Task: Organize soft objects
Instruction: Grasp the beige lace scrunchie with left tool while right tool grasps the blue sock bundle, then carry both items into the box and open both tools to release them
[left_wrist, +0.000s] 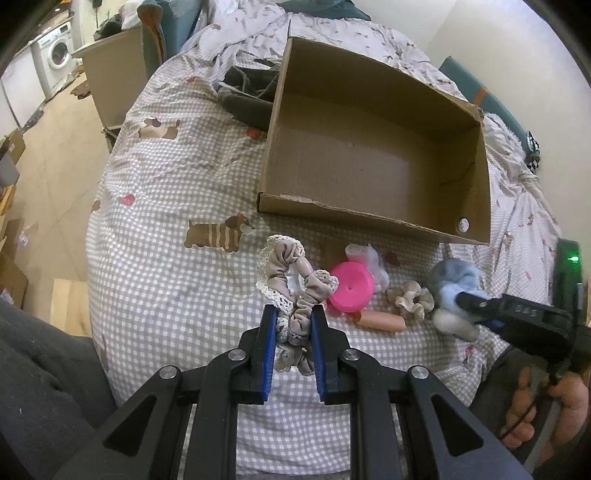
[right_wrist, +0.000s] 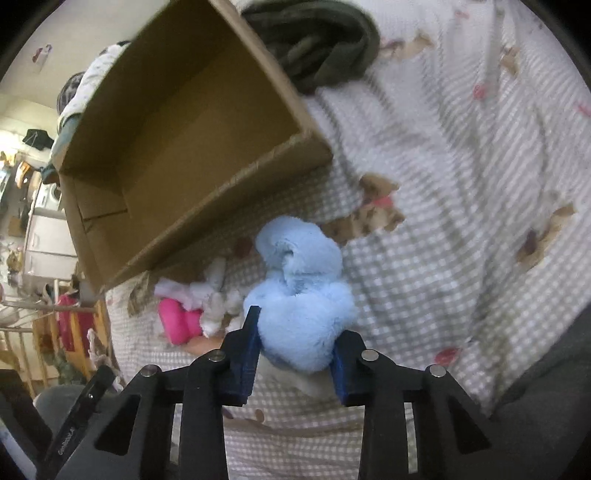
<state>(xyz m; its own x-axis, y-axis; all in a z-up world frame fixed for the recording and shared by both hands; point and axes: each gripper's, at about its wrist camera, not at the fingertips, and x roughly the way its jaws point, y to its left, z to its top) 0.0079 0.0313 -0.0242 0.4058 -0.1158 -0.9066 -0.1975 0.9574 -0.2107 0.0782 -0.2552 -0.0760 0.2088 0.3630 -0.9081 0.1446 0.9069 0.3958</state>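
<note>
- Cardboard box (left_wrist: 373, 155) sits open on the checked bedspread (left_wrist: 166, 177).
- Left gripper (left_wrist: 293, 321) pinches a beige lace-edged scrunchie (left_wrist: 291, 280), just in front of the box.
- Right gripper (right_wrist: 295, 343) clamps a blue plush toy (right_wrist: 303, 295), near the box's front corner.

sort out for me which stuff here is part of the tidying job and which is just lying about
Job: beige scrunchie in left gripper; blue plush in right gripper; small frilly scrunchie; empty cardboard box.

Lying about: dark clothing, washing machine, pink disc.
</note>
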